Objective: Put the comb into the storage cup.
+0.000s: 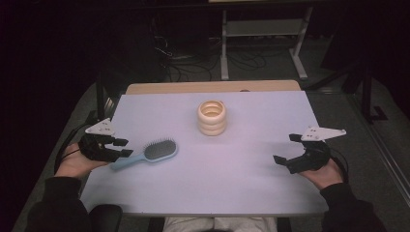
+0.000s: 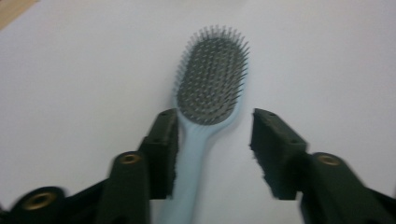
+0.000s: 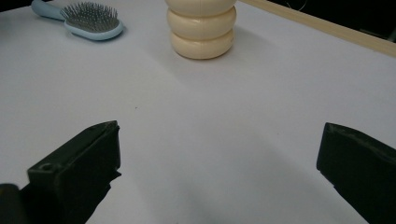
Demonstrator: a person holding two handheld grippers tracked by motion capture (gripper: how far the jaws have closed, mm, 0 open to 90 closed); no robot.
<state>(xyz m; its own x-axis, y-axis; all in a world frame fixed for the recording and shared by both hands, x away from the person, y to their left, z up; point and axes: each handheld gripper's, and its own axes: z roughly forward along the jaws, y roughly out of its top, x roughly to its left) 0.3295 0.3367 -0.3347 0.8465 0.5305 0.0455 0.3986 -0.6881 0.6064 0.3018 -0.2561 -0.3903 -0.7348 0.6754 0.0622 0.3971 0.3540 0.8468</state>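
A light blue hairbrush (image 1: 149,153) with grey bristles lies on the white table (image 1: 241,183) at the left, handle pointing left. My left gripper (image 1: 123,147) is open at the handle end. In the left gripper view the hairbrush handle (image 2: 189,163) runs between the jaws, close against the left jaw. A cream ribbed cup (image 1: 212,117), like three stacked rings, stands upright near the table's middle back. My right gripper (image 1: 285,149) is open and empty at the right, well clear of both. The right gripper view has the cup (image 3: 201,29) and hairbrush (image 3: 88,19) far ahead.
A strip of bare wood (image 1: 212,86) shows along the table's far edge. Beyond it on the dark floor stand a white metal frame (image 1: 263,34) and loose cables (image 1: 193,60). A wide stretch of white table lies between the two grippers.
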